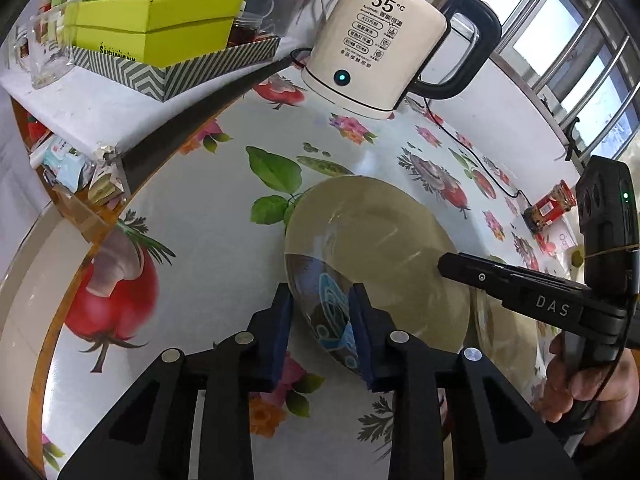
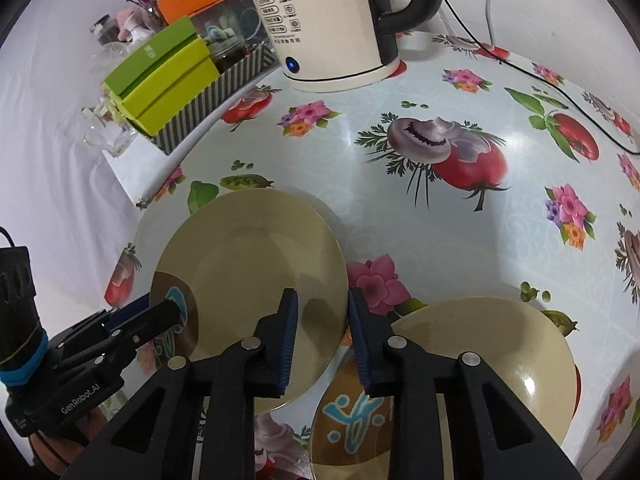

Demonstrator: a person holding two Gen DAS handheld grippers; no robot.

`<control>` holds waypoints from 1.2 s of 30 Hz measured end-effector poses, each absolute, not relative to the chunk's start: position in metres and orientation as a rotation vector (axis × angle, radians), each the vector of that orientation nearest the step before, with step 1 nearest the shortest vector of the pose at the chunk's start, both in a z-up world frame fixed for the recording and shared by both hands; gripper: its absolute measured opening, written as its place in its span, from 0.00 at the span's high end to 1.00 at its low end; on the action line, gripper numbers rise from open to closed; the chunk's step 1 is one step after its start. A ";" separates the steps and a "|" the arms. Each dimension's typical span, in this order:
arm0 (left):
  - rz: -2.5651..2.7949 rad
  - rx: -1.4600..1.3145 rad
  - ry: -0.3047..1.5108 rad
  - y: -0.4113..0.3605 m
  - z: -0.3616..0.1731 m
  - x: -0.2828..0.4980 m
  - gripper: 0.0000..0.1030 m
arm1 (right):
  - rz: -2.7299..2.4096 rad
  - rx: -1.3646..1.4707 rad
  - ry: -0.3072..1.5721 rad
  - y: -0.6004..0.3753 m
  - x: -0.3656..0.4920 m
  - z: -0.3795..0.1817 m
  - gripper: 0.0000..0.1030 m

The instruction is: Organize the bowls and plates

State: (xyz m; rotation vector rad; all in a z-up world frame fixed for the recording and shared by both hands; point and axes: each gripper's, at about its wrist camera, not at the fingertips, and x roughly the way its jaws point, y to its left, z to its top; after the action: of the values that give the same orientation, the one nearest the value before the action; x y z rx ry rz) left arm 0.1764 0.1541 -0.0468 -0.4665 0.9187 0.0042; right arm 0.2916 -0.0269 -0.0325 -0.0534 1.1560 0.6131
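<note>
Plate point(image 2: 248, 264) lies on the table point(image 2: 440, 240), spanning both grippers. Left gripper point(image 1: 320, 312) straddles its near-left rim; right gripper point(image 2: 322, 320) straddles its near-right rim. Whether either one's pads press cannot be told. Second plate point(image 2: 500, 360) sits just right.

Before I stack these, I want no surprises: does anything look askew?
Yes. The beige plate is tilted, its near edge overlapping the second plate. Nothing looks spilled or broken.

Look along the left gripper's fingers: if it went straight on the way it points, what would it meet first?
Probably the rim of the beige plate, at its patterned edge, already between the left gripper's fingers; depth is unclear.
</note>
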 end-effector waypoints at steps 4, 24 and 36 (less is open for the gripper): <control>0.001 -0.466 0.907 0.154 -0.045 0.176 0.71 | 0.606 -0.045 1.156 -0.028 0.292 -0.033 0.77; 0.016 -0.425 0.847 0.149 -0.016 0.154 0.71 | 0.619 -0.001 1.107 -0.036 0.268 -0.012 0.77; -0.018 -0.373 0.811 0.125 0.002 0.126 0.71 | 0.600 0.040 1.048 -0.062 0.232 0.008 0.77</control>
State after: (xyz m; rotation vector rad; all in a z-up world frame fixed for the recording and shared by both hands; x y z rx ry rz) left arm 0.1256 0.1248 0.0024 -0.3727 0.8110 -0.0182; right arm 0.2316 -0.0624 0.0078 0.0402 1.0481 0.6003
